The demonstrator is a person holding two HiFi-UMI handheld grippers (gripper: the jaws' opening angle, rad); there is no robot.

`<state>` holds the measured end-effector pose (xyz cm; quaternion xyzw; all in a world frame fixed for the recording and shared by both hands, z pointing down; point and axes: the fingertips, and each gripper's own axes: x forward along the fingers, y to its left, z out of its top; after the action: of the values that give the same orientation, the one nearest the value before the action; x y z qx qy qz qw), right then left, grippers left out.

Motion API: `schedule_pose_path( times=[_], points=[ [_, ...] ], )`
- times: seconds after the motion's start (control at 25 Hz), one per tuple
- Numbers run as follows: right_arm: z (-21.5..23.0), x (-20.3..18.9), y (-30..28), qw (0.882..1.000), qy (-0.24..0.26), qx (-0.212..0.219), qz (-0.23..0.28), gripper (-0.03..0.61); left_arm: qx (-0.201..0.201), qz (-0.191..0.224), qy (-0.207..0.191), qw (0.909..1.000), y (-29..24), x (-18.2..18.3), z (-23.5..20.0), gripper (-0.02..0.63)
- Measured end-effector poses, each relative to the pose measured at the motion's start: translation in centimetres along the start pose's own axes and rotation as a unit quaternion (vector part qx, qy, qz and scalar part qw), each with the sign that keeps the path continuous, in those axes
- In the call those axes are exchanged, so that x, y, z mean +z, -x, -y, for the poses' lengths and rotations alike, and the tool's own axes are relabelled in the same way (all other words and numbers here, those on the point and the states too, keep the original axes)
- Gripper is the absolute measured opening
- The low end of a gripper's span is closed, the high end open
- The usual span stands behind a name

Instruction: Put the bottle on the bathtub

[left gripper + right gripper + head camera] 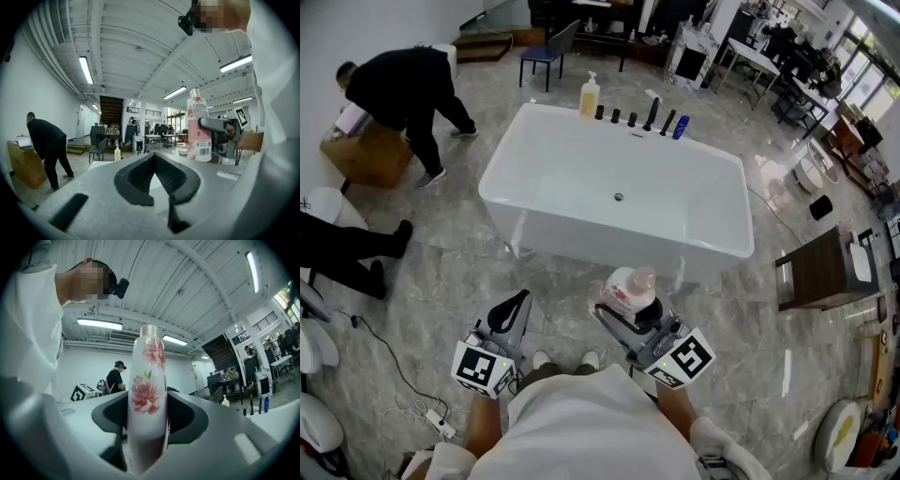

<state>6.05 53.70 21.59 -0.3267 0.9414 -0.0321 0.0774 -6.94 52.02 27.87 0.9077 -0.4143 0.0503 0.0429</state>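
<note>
floral bottle (628, 290) upright — short of white bathtub (609, 242).

Bright, even light comes from long ceiling lamps (86, 69), with daylight from windows beyond the bathtub (609, 239). The polished floor (767, 171) right of the bathtub shows glare. Shadows are faint. Both gripper views bulge, with black corners; the close bottle (146, 394) blurs at its base.

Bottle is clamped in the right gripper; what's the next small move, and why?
Probably carry the right gripper forward toward the bathtub: it is shut on the floral bottle, held upright, and the head view shows it short of the near rim.
</note>
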Motion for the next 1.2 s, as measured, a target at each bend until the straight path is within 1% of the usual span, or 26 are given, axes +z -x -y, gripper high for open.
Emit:
schedule_pose_path(
  times=[0.36,0.56,0.72,0.96,1.2],
  points=[
    [-0.4,0.1,-0.4,1.0,0.007,0.002,-0.001,0.244,0.001,0.006,0.001,1.0,0.3,0.3,-0.4,0.002],
    [-0.5,0.3,-0.4,1.0,-0.002,0.012,0.006,0.245,0.002,0.004,-0.003,1.0,0.2,0.5,-0.6,0.002],
    [-0.4,0.2,-0.1,1.0,0.005,0.008,0.006,0.245,0.003,0.003,-0.001,1.0,0.2,0.2,-0.4,0.002],
    [0.3,1.0,0.4,1.0,0.0,0.0,0.019,0.244,0.01,0.004,-0.002,0.9999,0.3,0.6,-0.5,0.002],
    [1.0,0.9,0.5,1.0,-0.001,-0.001,0.02,0.244,0.018,0.0,0.0,0.9998,0.1,0.2,-0.8,0.002]
  ],
)
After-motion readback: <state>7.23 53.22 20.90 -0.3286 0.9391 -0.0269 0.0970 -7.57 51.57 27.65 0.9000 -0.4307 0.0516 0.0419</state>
